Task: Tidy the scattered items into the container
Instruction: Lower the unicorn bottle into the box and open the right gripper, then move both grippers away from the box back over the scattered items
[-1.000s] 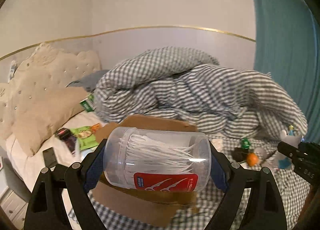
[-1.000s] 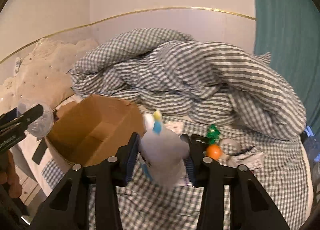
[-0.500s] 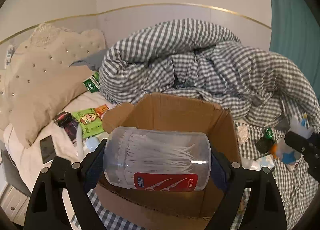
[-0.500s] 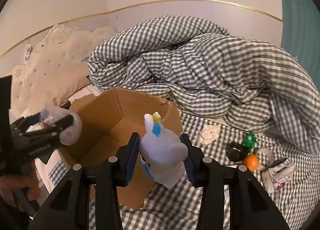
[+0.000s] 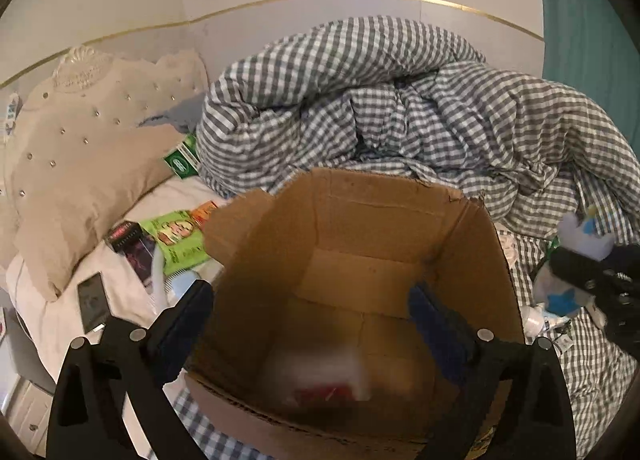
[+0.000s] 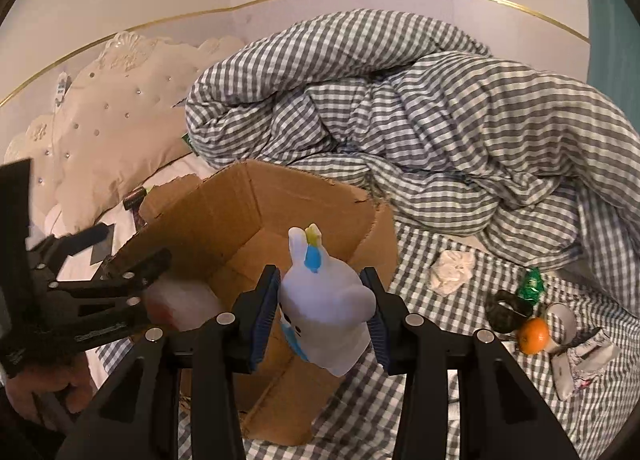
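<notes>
On the checked bed (image 6: pixel 460 412), left fingers (image 5: pixel 436 324) wide over the cardboard box (image 5: pixel 400 244); right fingers (image 6: pixel 264 312) pinch a white plush toy (image 6: pixel 328 300).

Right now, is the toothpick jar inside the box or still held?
Inside: the jar is a blur in the cardboard box, clear of the left gripper's just-opened fingers.

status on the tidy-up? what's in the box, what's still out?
Done: the swab jar is dropping into the cardboard box, the left claw just having opened off it. In hand: the right claw grips the toy bunny by the box. Left: orange, tissue, green wrapper.
</notes>
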Motion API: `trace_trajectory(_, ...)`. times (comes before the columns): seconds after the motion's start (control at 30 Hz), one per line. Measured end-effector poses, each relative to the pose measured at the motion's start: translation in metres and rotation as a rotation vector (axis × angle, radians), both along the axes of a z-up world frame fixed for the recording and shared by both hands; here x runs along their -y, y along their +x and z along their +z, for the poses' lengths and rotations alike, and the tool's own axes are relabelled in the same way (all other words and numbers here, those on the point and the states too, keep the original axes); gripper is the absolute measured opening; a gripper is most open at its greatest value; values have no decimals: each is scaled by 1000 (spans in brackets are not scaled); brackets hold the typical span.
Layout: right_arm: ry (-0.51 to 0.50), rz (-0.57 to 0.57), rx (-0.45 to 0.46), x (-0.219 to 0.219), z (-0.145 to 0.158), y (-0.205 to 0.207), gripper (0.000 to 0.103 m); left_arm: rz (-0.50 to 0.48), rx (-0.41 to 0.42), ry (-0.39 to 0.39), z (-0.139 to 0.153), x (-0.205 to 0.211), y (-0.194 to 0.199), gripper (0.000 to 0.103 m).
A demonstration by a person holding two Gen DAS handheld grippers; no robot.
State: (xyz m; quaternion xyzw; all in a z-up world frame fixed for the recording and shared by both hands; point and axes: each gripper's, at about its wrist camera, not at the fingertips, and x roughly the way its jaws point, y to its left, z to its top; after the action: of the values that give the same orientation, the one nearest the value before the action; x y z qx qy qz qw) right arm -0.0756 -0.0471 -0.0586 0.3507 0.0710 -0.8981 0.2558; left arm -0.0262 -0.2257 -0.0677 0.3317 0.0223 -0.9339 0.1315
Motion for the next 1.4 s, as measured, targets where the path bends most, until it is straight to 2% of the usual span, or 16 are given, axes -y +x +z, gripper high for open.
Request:
trace_trajectory(0.37,37,88,29,52,-28,1,41,58,-28,-29,16,27,23,102)
trace_trajectory(0.43,52,87,17,57,-30,3,46,67,-30,-28,18,31,27,102)
trace_trajectory(0.5,65,82,-1,58,-27,5,68,78,-31,-25,20,34,30,102)
trace_trajectory(0.57,72,67,-45,56,-21,10,80,83,-34,-20,22,36,32,102)
trace_trajectory(0.7,86,40,-96,45,-8,16,82,78,-41,-10,28,31,34,102)
trace_trajectory(1.0,59,-89,-156,-25,24,24,93,1,-77,-22,48,-19,34,103)
trace_trajectory(1.4,3,-336,-195,-177,55,39,100,-171,-110,-39,71,-132,24,103)
